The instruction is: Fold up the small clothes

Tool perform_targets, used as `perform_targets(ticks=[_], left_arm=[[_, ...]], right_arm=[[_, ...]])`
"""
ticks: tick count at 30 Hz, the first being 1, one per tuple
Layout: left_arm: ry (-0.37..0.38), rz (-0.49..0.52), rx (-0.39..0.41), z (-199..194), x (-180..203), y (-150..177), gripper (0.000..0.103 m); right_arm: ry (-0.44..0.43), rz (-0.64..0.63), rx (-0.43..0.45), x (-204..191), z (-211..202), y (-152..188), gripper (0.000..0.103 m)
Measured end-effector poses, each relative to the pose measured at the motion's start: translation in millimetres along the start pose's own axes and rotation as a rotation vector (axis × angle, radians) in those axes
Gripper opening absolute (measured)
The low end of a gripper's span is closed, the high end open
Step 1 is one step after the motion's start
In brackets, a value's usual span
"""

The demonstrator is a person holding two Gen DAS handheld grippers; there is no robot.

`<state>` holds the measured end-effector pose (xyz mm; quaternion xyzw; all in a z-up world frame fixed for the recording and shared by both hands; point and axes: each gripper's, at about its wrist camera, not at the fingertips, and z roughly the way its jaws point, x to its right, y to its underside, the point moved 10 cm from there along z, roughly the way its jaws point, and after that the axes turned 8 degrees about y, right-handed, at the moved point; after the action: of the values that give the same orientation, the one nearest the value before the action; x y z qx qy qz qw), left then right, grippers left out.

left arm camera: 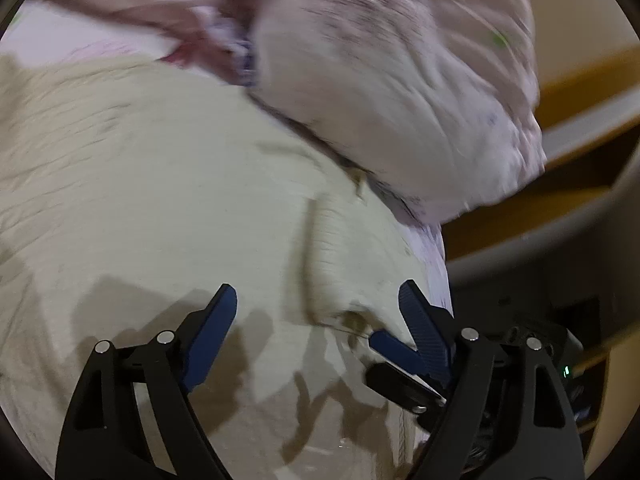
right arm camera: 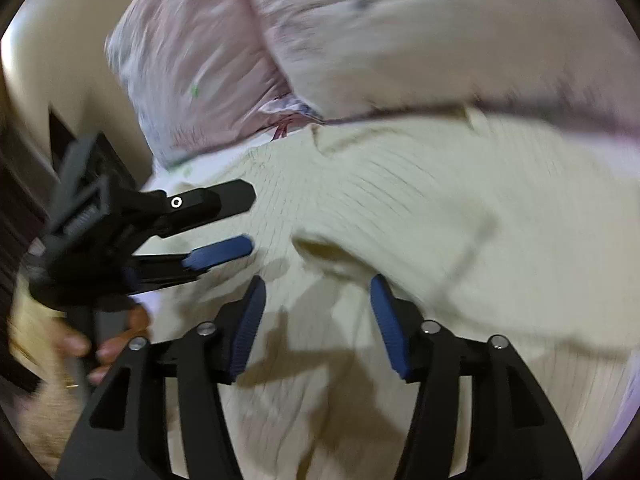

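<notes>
A cream ribbed knit garment [left arm camera: 168,184] [right arm camera: 400,208] lies spread on the bed and fills the middle of both views. A raised fold [left arm camera: 332,248] runs across it. My left gripper [left arm camera: 316,300] hovers open just above the knit, with only flat cloth under the gap between its blue pads. From the left of the right wrist view it appears side-on [right arm camera: 250,220], held by a hand [right arm camera: 112,344]. My right gripper [right arm camera: 317,292] is open over the garment, nothing pressed between its fingers. Its tips [left arm camera: 374,360] show beside the left gripper's right finger.
A pale pink patterned pillow or duvet [left arm camera: 400,80] [right arm camera: 360,40] lies bunched against the garment's far edge. Past the bed edge on the right there is wooden furniture [left arm camera: 580,88]. A cream wall or headboard [right arm camera: 60,60] rises at the left. Both frames are motion-blurred.
</notes>
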<state>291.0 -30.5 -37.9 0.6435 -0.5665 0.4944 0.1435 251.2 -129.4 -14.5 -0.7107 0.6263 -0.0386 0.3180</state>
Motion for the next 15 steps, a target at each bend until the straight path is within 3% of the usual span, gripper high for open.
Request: perform_targets(ticks=[6,7,13,15], left_arm=[[-0.245,0.489,-0.048,23,50,18,0.081],[-0.308,0.626,-0.041,29,64,25,0.081],[-0.562,1.143,-0.070,67,94,56,0.079],[-0.608,1.220,-0.099,75,89,64,0.076]], right_arm=[[-0.078,0.372,0.059,85,-56,15,0.057],[-0.078,0.406,0.074,96,-64,14,0.057],[-0.083,0.507,0.100,124,-66,13,0.058],[-0.089,0.510,0.094,128,-66,18,0.058]])
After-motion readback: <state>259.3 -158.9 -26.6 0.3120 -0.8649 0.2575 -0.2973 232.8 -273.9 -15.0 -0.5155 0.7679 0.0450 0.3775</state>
